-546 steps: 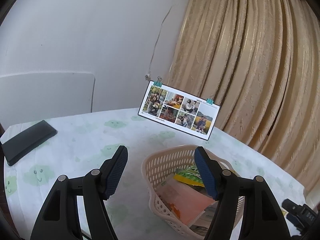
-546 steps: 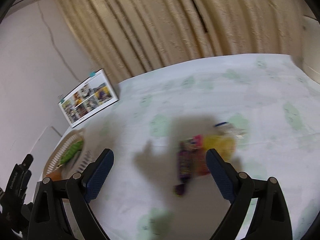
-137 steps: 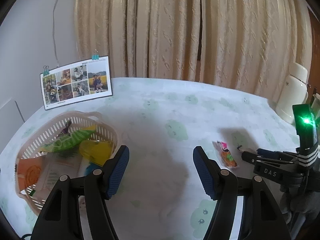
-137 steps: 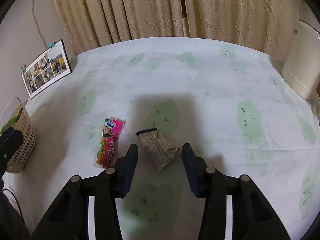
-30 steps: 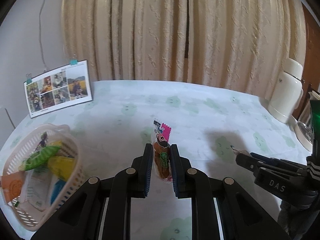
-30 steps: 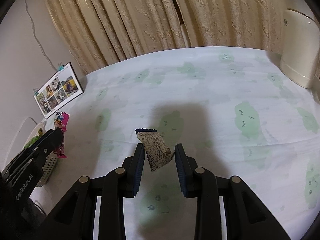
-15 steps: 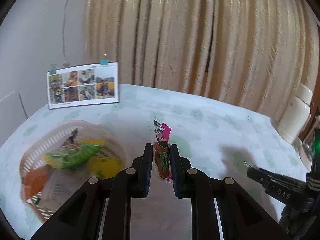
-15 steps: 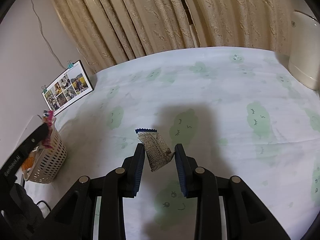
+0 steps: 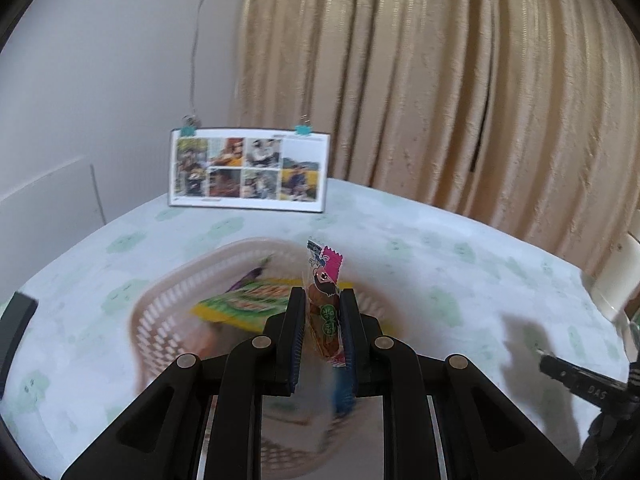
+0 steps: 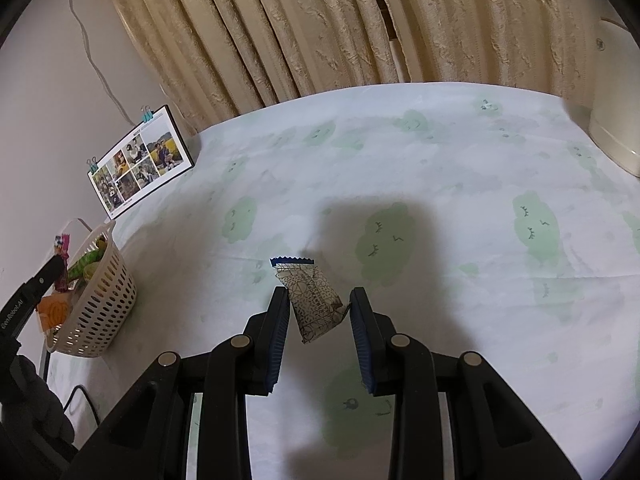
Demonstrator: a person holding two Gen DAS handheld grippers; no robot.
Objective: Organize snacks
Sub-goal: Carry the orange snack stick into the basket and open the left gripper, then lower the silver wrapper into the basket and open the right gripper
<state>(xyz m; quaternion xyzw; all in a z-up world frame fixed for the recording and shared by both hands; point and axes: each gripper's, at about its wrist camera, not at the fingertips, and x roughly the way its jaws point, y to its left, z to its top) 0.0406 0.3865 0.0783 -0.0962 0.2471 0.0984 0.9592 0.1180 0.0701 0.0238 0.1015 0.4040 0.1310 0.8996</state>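
Note:
My left gripper point(image 9: 322, 300) is shut on a long pink-and-orange snack packet point(image 9: 325, 270) that stands upright between the pads. It hangs over the beige perforated basket point(image 9: 168, 280), which is blurred and holds a green packet point(image 9: 248, 294) and other snacks. My right gripper point(image 10: 320, 296) is shut on a beige patterned packet with a blue crimped end point(image 10: 310, 294), held above the cloud-print tablecloth point(image 10: 440, 168). In the right wrist view the basket point(image 10: 102, 304) stands at the far left, with the left gripper point(image 10: 44, 280) and its pink packet point(image 10: 62, 246) over it.
A clipped photo calendar point(image 9: 248, 170) stands behind the basket by the wall, also seen as the calendar point(image 10: 140, 160). A white jug point(image 10: 612, 100) stands at the table's right edge. A dark flat object point(image 9: 16, 320) lies at the left edge. Beige curtains hang behind.
My left gripper has swung left with the pink packet and now hangs over the basket. The right gripper still holds the patterned packet and has shifted only slightly.

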